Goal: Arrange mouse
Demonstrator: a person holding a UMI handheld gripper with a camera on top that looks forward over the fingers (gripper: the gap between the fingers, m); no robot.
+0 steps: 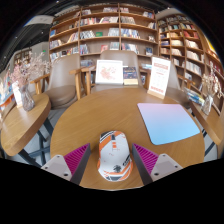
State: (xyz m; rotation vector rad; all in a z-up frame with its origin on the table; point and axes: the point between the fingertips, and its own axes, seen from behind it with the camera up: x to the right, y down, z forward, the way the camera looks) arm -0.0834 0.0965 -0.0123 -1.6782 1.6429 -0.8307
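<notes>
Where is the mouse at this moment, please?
In the gripper view, the mouse sits on the round table between the gripper fingers, left of the mouse pad.

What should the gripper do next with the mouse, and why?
Probably carry the mouse forward and to the side toward the light blue mouse pad. The hand-held gripper has the white and orange mouse between its pink-padded fingers, seemingly pressed on both sides, near the closer edge of the round wooden table. The pad lies bare beyond the fingers, a likely spot for it.
</notes>
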